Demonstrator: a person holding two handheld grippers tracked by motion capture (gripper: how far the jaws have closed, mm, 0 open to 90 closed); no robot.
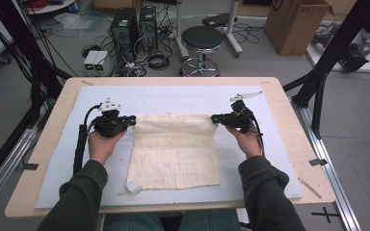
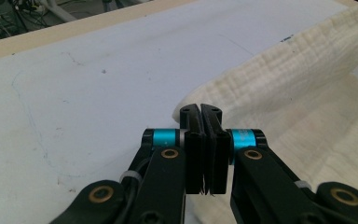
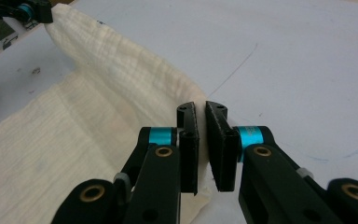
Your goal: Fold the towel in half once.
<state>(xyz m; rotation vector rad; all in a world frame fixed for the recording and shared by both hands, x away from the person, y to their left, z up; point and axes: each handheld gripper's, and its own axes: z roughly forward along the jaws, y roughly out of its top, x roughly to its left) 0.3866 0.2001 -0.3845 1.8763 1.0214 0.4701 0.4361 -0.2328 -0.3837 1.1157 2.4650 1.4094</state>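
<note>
A cream woven cloth lies on the pale blue mat, its far edge lifted into a ridge between the two grippers. My left gripper is shut on the cloth's far left corner. In the left gripper view the jaws stand pressed together, and the cloth runs off to the upper right. My right gripper is shut on the far right corner. In the right gripper view the jaws pinch the cloth, which shows in the narrow gap between the pads.
The mat covers most of the wooden table. A small white tag sits at the cloth's near left corner. Beyond the table are a black stool, computer towers, a cardboard box and black frame struts.
</note>
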